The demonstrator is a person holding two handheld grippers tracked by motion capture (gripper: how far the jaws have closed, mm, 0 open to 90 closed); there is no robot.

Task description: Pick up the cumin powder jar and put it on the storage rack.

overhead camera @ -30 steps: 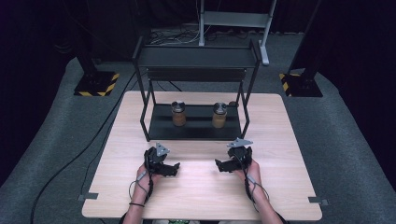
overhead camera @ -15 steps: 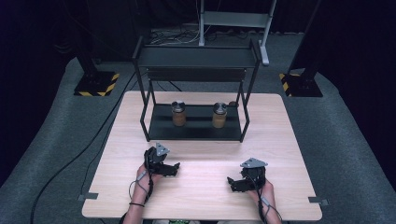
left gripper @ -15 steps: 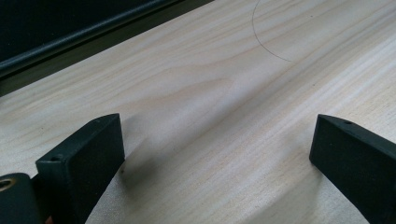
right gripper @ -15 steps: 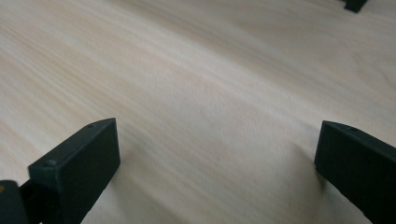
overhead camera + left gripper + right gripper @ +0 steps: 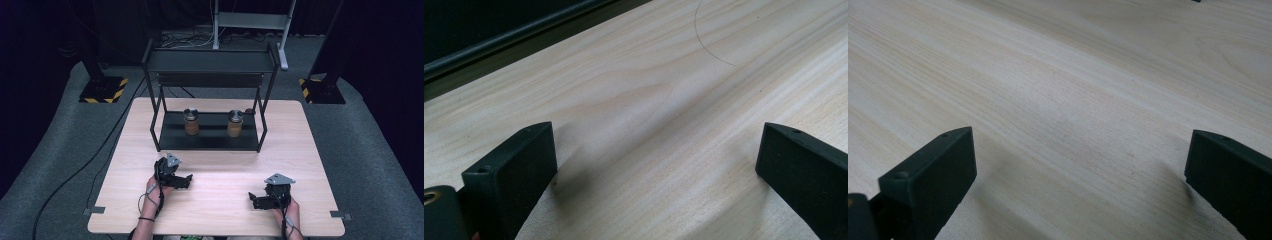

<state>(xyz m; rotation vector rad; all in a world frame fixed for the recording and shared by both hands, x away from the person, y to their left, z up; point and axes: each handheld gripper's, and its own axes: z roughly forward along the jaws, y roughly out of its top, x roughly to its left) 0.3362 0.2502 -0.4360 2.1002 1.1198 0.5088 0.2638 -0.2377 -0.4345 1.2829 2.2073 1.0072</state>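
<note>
Setting: test lab / recording bay, not a home or shop.

Pale wood tabletop (image 5: 215, 200) stands alone on grey carpet (image 5: 370, 165), backed by black curtains (image 5: 45, 40). Stands with yellow-black hazard-striped bases (image 5: 102, 92) sit at both far corners; loose cables (image 5: 75, 170) trail over the floor. A bare black metal rack (image 5: 210, 62) on the tabletop holds two jars (image 5: 191, 121). Tape marks (image 5: 94, 210) sit at the near corners.

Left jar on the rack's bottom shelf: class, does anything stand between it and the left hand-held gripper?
Nothing visible: bare table lies between the left hand-held gripper and the left jar. The rack's front left post stands just left of that path.
</note>
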